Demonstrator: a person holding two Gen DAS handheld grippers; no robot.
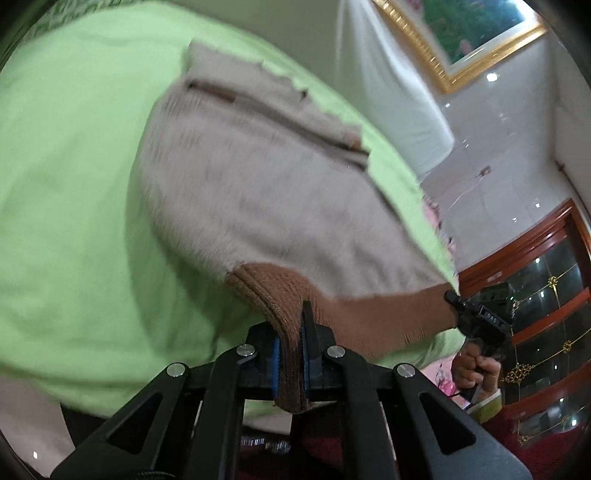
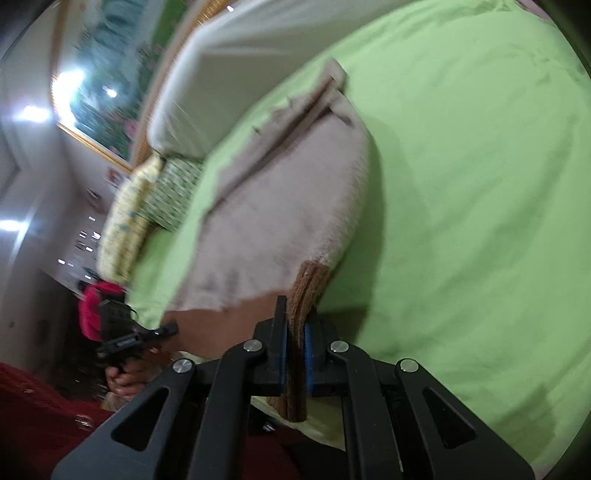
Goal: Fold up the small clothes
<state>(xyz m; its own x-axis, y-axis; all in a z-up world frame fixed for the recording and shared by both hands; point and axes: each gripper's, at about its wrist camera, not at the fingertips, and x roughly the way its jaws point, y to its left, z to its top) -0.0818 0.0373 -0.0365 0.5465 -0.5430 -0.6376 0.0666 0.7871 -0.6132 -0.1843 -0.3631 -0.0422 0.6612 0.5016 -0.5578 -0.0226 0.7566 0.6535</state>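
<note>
A small beige knitted sweater [image 1: 258,192] with a brown ribbed hem [image 1: 284,291] lies spread on a bed covered with a light green sheet [image 1: 74,184]. Its hem is on the near side and its far end reaches toward a white pillow [image 2: 229,66].

The left hand-held gripper [image 1: 291,350] is clenched on one near corner of the brown hem; the ribbing is squeezed between its blue pads. The right hand-held gripper [image 2: 295,354] grasps the other near corner in the same way. The stretch of hem between the two corners is raised a little from the sheet.

Both views are blurred, so the knit pattern and the dark lines across the far part of the sweater are hard to read; I cannot tell if they are seams or a placket. From each camera the other gripper shows only small at the edge, with the person's fingers [image 1: 480,369] around its handle. A framed picture [image 1: 461,33] is cut off at the top, and a second, patterned pillow [image 2: 129,210] is half hidden behind the bed edge.
</note>
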